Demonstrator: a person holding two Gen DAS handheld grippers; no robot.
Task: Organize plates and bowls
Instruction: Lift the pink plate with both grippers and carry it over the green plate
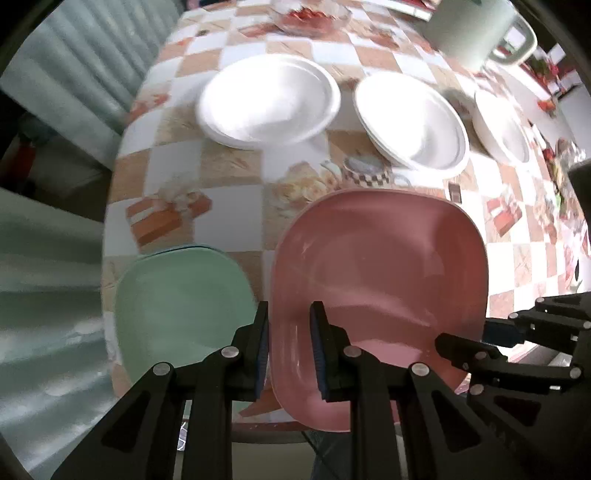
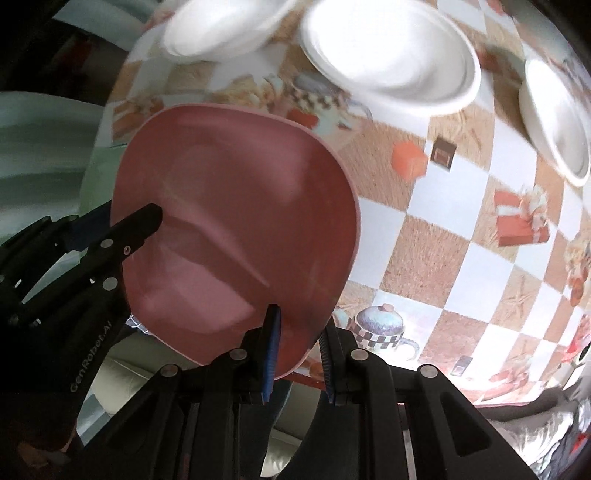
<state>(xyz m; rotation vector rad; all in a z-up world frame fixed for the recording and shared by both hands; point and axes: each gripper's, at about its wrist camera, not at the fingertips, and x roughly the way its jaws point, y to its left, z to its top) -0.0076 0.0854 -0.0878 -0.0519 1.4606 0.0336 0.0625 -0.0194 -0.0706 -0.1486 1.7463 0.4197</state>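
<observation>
A: Nearest the lens, two grippers share one pink plate (image 1: 380, 280). The left gripper (image 1: 289, 350) has its jaws clamped on the plate's left rim; the right gripper (image 2: 300, 354) has its jaws clamped on the rim nearest its own camera. The plate sits clear of the table (image 1: 236, 206), tilted in the right wrist view.

B: What is cut off or unclear?

A: The plate's near corner drops behind the left gripper's fingers (image 1: 319, 350). In the left wrist view the right gripper enters from the right edge, its tip behind the plate's rim. In the right wrist view the left gripper (image 2: 142, 221) reaches in from the left, one finger lying across the plate's face, the other hidden behind it. Both views are soft with blur.

B: And beside it?

A: A green plate (image 1: 181, 302) lies at the table's near left corner, just beside the pink one. A second rim seems to show under its far edge; I cannot tell for sure.

B: Farther back?

A: Three white stacks stand in a row: plates (image 1: 269, 99) at left, bowls (image 1: 410, 118) in the middle, a third stack (image 1: 502, 125) at right, turned so only its side and part of its hollow show. All look empty. Beyond them a pale green jug (image 1: 476, 33) is cropped by the frame, and a clear dish (image 1: 310, 14) holds something red that is too blurred to name.
</observation>
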